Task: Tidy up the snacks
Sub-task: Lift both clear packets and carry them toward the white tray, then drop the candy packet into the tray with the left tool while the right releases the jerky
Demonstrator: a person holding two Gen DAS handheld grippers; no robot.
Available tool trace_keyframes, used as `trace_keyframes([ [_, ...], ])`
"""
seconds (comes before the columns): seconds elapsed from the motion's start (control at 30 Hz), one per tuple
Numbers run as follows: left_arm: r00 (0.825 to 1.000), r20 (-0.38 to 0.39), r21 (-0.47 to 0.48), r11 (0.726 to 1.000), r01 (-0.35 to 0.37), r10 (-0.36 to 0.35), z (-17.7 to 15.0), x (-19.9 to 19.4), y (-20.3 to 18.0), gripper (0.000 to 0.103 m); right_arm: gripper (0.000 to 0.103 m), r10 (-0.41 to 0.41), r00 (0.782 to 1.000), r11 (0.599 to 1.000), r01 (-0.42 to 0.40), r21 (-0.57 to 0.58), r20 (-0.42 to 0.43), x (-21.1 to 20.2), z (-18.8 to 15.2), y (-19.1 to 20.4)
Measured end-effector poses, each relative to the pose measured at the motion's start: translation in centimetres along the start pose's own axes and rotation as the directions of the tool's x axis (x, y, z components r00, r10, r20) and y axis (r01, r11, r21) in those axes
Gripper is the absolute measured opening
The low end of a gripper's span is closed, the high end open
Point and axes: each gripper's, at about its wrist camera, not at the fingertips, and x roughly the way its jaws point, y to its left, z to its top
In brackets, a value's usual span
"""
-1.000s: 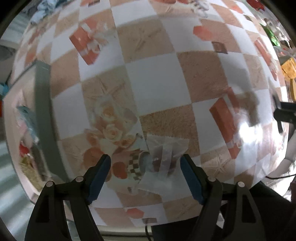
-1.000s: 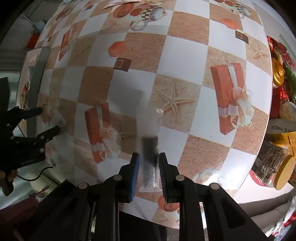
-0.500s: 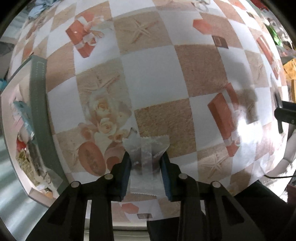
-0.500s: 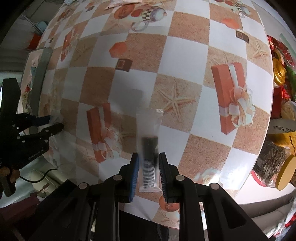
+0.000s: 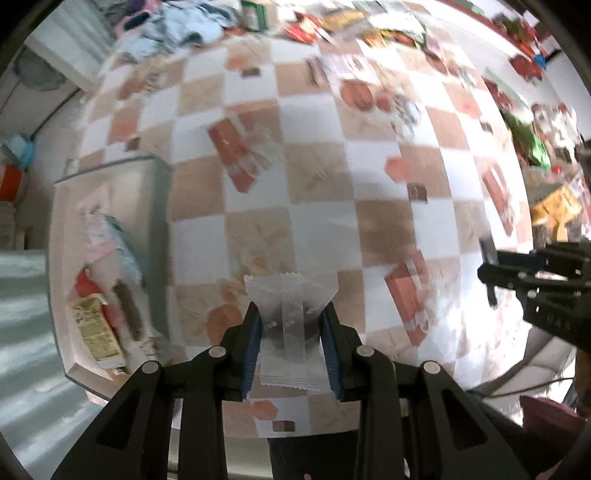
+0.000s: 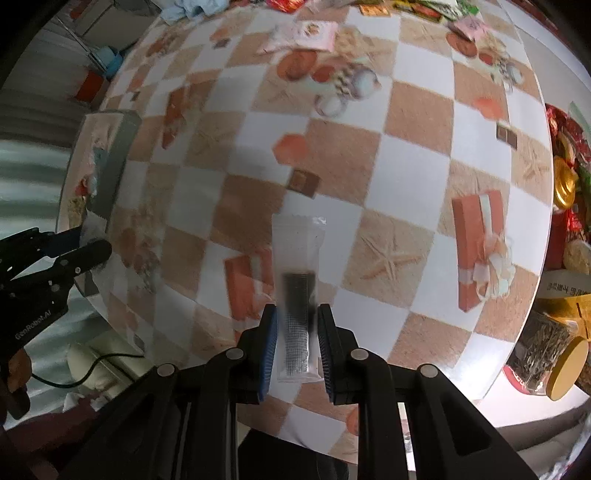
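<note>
My left gripper point(image 5: 291, 343) is shut on a translucent white snack packet point(image 5: 290, 314) and holds it above the checkered tablecloth. My right gripper point(image 6: 297, 350) is shut on a long clear snack packet with a dark bar inside point(image 6: 297, 295), also lifted off the table. A pale box point(image 5: 110, 258) with several snacks in it sits at the table's left edge; it shows in the right wrist view point(image 6: 99, 162) too. Each gripper shows in the other's view, the left one point(image 6: 85, 251) and the right one point(image 5: 491, 273).
Piles of snack packets lie along the far edge point(image 5: 369, 26) and right side point(image 6: 569, 166) of the table. A jar with a yellow lid point(image 6: 546, 358) lies at the right front. Blue cloth point(image 5: 177, 26) sits at the far left.
My left gripper closed on the white packet and lifted it, swinging so the box comes into view. My right gripper rose a little with its packet still held.
</note>
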Motion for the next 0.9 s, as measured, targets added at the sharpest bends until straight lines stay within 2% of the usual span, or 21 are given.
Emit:
trace_keyframes([
  [0.13,0.999,0.033,-0.021,1.0,-0.004,0.004,0.3,-0.4,0.3,0.034,0.023,-0.003,1.0,1.0,0.003,-0.008,0.02,-0.2,0.9,2.5],
  [0.3,0.999,0.051,-0.034,0.999,-0.006,0.008,0.9,0.4,4.1,0.034,0.023,-0.023,0.999,1.0,0.024,-0.011,0.032,0.2,2.2,6.4],
  [0.47,0.999,0.054,-0.046,0.999,0.001,0.002,-0.1,0.3,8.4,0.034,0.023,-0.036,0.998,0.999,0.037,-0.023,0.057,0.1,4.0,11.0],
  [0.63,0.998,0.069,-0.115,0.993,0.012,-0.004,-1.3,0.1,13.4,0.034,0.023,-0.028,0.998,0.997,0.032,-0.075,0.049,0.9,6.0,16.4],
  [0.9,0.997,0.073,-0.251,0.968,0.021,-0.003,-3.2,0.5,20.1,0.034,0.023,-0.022,0.999,0.975,0.027,-0.222,0.023,3.3,9.1,25.3],
])
